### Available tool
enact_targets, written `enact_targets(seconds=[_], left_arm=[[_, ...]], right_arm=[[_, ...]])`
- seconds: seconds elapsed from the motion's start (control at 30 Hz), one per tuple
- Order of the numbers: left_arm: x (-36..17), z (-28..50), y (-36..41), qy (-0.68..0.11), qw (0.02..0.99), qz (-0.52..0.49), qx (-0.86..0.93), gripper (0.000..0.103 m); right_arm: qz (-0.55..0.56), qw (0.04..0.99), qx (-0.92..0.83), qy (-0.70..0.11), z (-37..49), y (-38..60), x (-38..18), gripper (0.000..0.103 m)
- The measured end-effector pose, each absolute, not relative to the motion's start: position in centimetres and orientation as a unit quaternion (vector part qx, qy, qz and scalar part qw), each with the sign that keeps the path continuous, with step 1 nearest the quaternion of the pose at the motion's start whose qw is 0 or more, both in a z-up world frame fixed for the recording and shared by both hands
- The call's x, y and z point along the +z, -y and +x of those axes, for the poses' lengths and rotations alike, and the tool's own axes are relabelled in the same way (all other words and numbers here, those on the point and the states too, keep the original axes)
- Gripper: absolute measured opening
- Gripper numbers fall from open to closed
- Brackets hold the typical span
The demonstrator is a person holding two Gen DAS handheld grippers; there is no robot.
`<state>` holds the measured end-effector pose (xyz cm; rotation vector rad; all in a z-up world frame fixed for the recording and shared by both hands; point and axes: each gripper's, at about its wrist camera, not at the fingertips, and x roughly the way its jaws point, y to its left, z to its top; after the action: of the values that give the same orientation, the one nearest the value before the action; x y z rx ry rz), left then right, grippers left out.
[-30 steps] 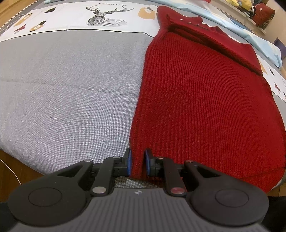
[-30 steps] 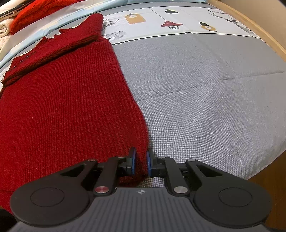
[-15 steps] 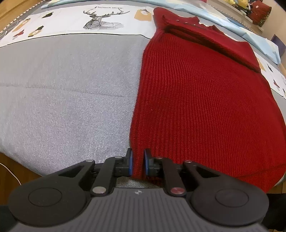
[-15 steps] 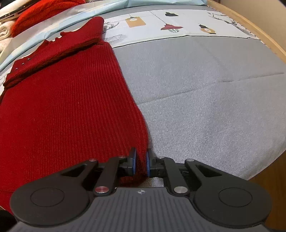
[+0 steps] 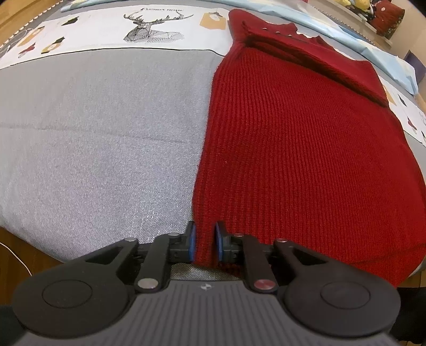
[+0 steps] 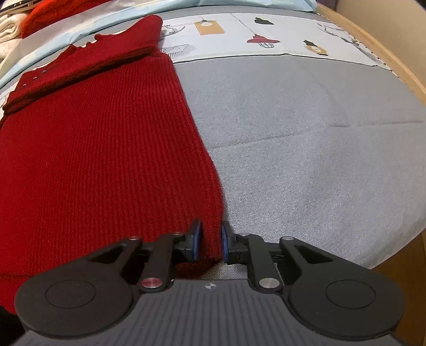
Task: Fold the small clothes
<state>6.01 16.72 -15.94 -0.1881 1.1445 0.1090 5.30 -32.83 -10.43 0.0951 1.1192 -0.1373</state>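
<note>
A dark red ribbed knit sweater point(image 5: 300, 149) lies flat on a grey bed cover, its sleeves folded across the far collar end. My left gripper point(image 5: 204, 243) is shut on the near left hem corner of the sweater. In the right wrist view the same sweater point(image 6: 101, 149) fills the left half, and my right gripper point(image 6: 210, 243) is shut on its near right hem corner. Both corners sit pinched between the blue pads at the bed's near edge.
The grey bed cover point(image 5: 101, 149) stretches left of the sweater and right of it point(image 6: 319, 149). A white printed strip with a deer point(image 5: 149, 26) and lamps point(image 6: 262, 40) runs along the far side. A wooden bed edge point(image 6: 399, 66) curves at the right. Other clothes point(image 6: 16, 21) lie far back.
Both grippers stay shut on the hem corners. The views have risen and tipped forward slightly, so the sweater's far end sits a little closer in the frames.
</note>
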Motion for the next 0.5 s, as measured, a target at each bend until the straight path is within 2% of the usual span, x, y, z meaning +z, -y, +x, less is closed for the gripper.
enact_targets(seconds=[0.03, 0.23, 0.5], left_arm=[[-15.9, 5.9, -16.6, -0.538, 0.837, -0.087, 0.052, 0.013], [-13.4, 5.2, -16.4, -0.508, 0.856, -0.086, 0.040, 0.010], [-4.0, 2.8, -16.5, -0.420, 0.901, -0.102, -0.027, 0.006]], right_arm=[[0.048, 0.845, -0.064, -0.529, 5.3, 32.9, -10.4, 0.012], [0.096, 0.864, -0.059, -0.491, 4.6, 33.6, -8.1, 0.010], [0.197, 0.902, 0.020, -0.385, 2.3, 36.0, 1.8, 0.008]])
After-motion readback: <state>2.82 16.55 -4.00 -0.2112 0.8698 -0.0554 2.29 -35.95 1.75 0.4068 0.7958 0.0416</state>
